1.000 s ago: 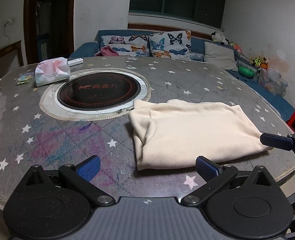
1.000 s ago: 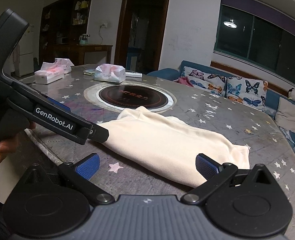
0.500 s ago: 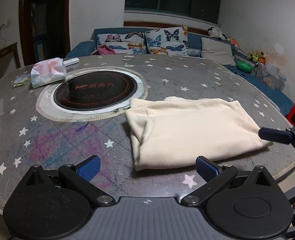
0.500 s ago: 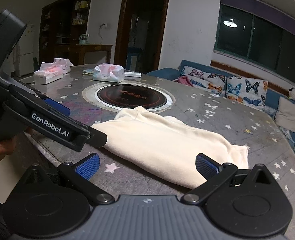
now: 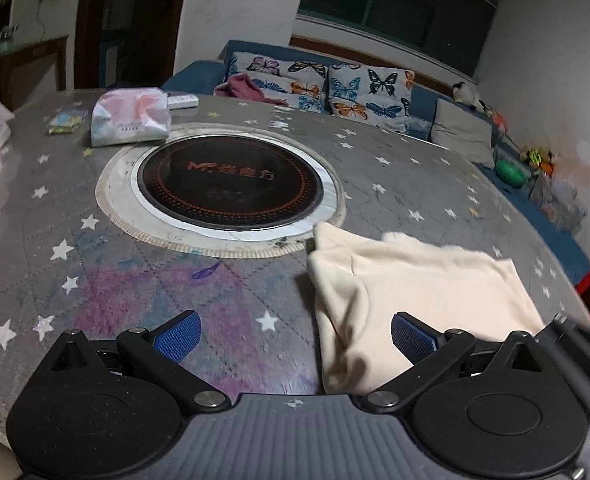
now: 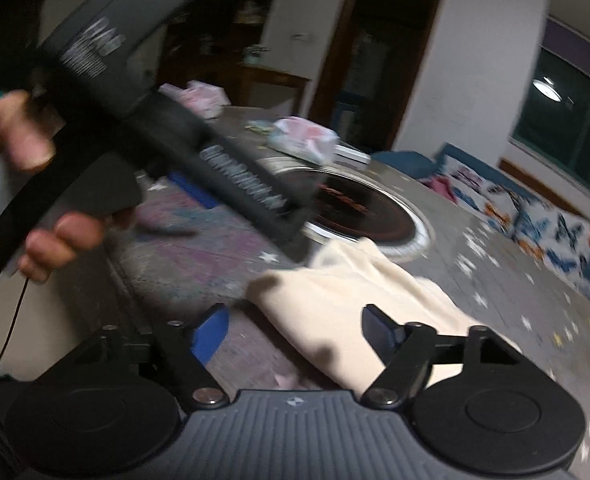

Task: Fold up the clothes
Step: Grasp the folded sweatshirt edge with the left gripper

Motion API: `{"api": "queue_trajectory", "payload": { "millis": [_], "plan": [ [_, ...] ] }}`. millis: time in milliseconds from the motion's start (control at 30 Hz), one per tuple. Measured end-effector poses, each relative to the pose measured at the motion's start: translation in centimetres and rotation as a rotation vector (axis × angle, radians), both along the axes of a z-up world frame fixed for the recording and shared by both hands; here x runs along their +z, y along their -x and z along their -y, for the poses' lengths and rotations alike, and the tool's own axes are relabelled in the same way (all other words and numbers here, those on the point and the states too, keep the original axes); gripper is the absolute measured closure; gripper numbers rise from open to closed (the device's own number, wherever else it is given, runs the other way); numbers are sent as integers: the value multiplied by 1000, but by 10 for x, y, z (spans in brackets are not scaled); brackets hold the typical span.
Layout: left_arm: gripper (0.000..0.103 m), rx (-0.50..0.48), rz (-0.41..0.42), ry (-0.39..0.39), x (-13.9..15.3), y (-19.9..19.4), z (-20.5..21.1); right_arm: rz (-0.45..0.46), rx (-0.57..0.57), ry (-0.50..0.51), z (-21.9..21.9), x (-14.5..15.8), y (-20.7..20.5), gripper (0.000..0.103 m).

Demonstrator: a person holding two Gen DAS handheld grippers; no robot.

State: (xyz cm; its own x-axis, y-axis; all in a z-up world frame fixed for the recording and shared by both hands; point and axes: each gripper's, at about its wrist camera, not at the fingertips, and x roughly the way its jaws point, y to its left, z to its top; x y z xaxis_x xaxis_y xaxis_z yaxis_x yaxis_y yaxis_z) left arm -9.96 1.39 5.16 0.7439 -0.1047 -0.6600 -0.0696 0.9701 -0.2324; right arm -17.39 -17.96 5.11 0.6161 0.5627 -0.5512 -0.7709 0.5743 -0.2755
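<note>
- The left gripper (image 5: 293,334) hangs low over the grey star-printed tablecloth of the round table (image 5: 95,280), its blue-padded fingers (image 5: 178,336) spread wide and gripping nothing; bare cloth lies between them.
- The cream, soft, fleece-like folded garment (image 5: 419,292) lies flat on the table, ahead of and partly under that gripper's right finger. Its rounded folded edge sits just inside that finger, and its far corner nearly touches the rim of the black round induction hob (image 5: 231,184) set into the table beyond the fingertips.
- The garment looks light, limp and thick, several layers deep. It should sag from any single hold and the layers may slide apart, so the doubled fold edge or a corner seems the safest place to pinch, all layers at once.
- It already lies as a compact rectangle, which fits either a finished fold or one more halving still due.
- In the blurred right wrist view, the right gripper (image 6: 295,330) also has its fingers parted and empty. The garment (image 6: 359,304) lies between and beyond them, its near edge under the right finger.
</note>
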Motion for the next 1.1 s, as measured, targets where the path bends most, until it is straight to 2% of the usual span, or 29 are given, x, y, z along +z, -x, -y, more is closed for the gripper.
{"api": "queue_trajectory", "payload": {
  "millis": [133,167,200,267,367,500,1000,1100],
  "plan": [
    [0,9,-52,110,-5,-12,-15,38,61,61,-21,-6,0,48],
    [0,11,-62,135,-6,-15,-19,49,68,79,-26,-9,0,55],
    [0,10,-68,151,-8,-17,-20,56,73,93,-30,-11,0,62],
    [0,8,-80,182,-11,-19,-23,63,78,111,-35,-14,-1,67],
    [0,9,-94,232,-13,-23,-26,72,63,133,-40,-18,-4,79],
    [0,13,-110,294,-15,-28,-27,86,58,143,-38,-17,-8,79],
    [0,20,-160,370,-22,-40,-22,92,82,165,-42,-22,-12,78],
    [0,27,-166,389,-23,-42,-22,91,75,145,-42,-22,-16,87]
  ]
}}
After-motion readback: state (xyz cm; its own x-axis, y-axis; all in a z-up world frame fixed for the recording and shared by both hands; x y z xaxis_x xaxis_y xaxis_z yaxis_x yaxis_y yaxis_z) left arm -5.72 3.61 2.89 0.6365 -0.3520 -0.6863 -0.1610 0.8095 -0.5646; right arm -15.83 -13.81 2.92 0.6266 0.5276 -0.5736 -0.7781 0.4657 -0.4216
